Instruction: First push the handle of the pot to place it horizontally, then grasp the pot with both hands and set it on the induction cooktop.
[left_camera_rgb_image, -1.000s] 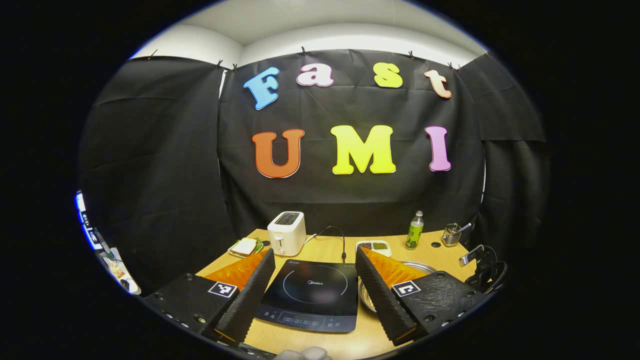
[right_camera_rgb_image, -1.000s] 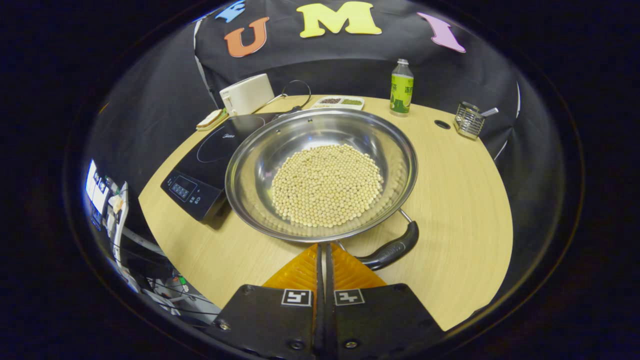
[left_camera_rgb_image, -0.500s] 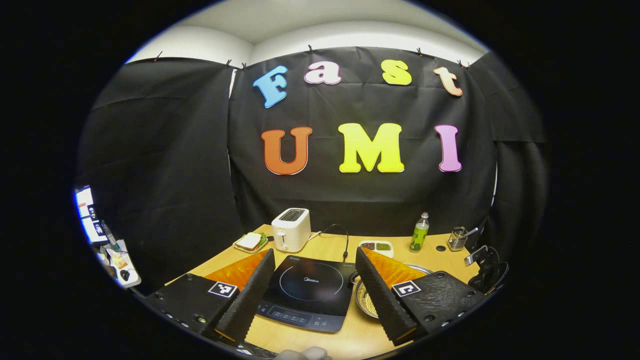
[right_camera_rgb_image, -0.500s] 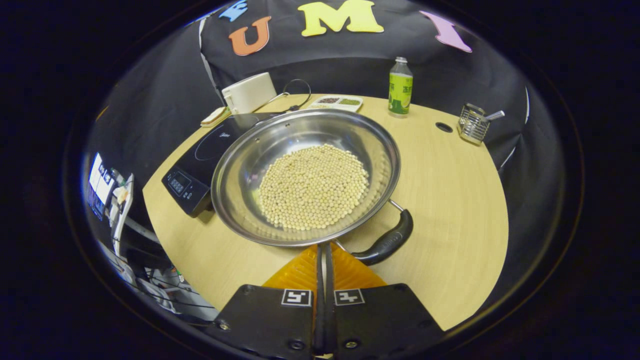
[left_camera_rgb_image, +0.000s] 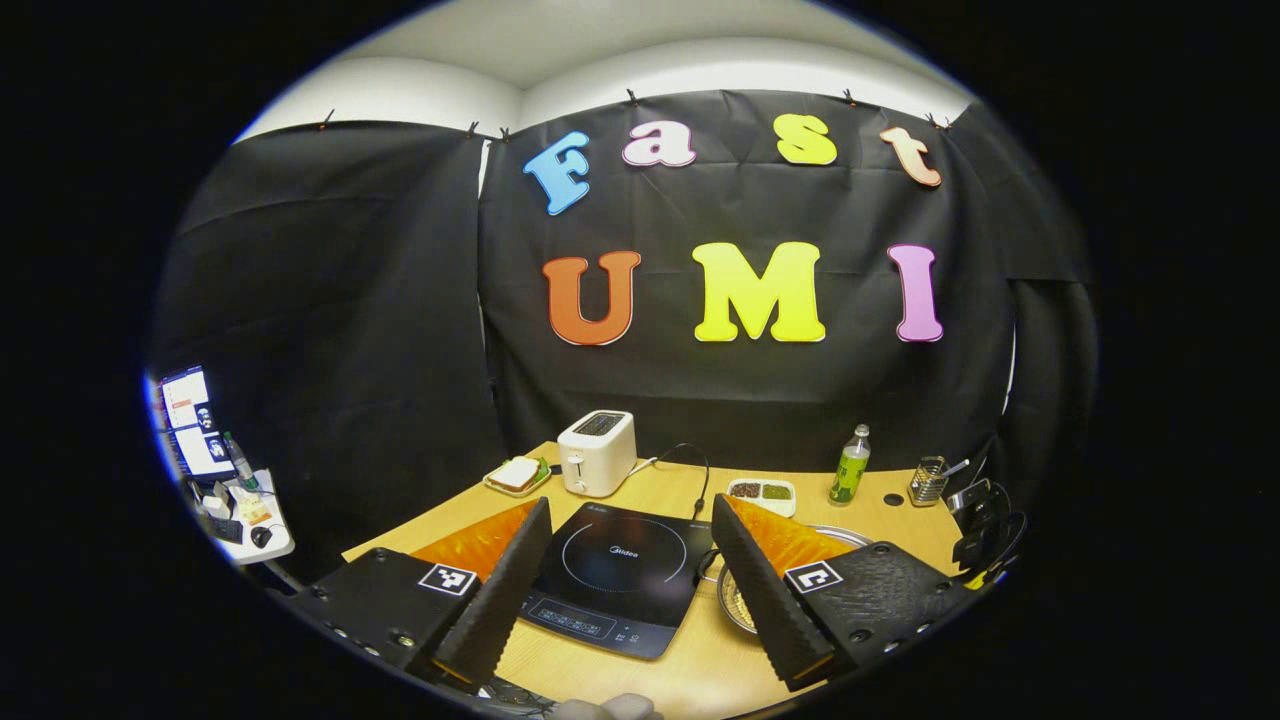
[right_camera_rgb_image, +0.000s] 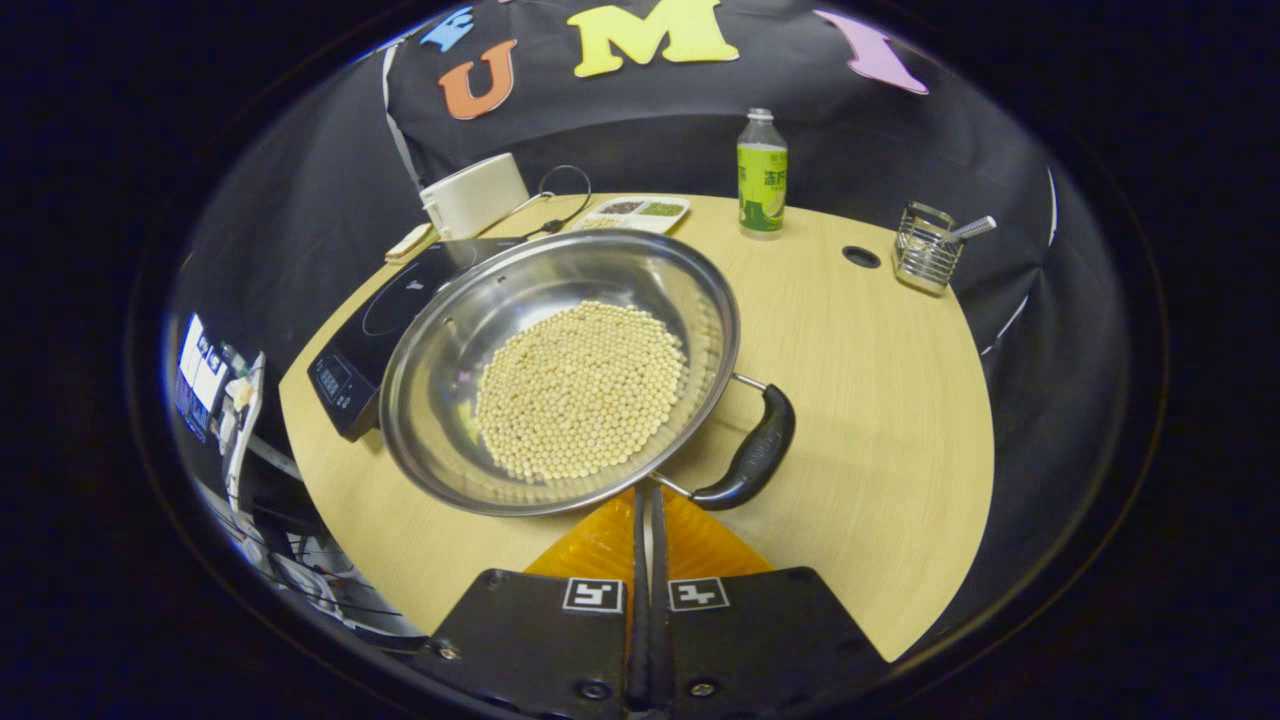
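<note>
I read the pot (right_camera_rgb_image: 440, 330) as polished silver steel with a black handle (right_camera_rgb_image: 752, 455), filled with pale cream beans (right_camera_rgb_image: 580, 390), on a table (right_camera_rgb_image: 880, 400) of light wood grain. The induction cooktop (left_camera_rgb_image: 615, 575) is glossy black with a thin white ring and white control markings. I also see a white toaster (left_camera_rgb_image: 597, 452), a bottle (right_camera_rgb_image: 762, 175) with a green label and white cap, and a silver wire holder (right_camera_rgb_image: 925, 250).

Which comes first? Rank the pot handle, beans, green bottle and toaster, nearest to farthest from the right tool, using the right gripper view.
1. Pot handle, just ahead, right.
2. Beans, in the pot, ahead-left.
3. Green bottle and toaster, far edge, right and left: too close to call.
</note>
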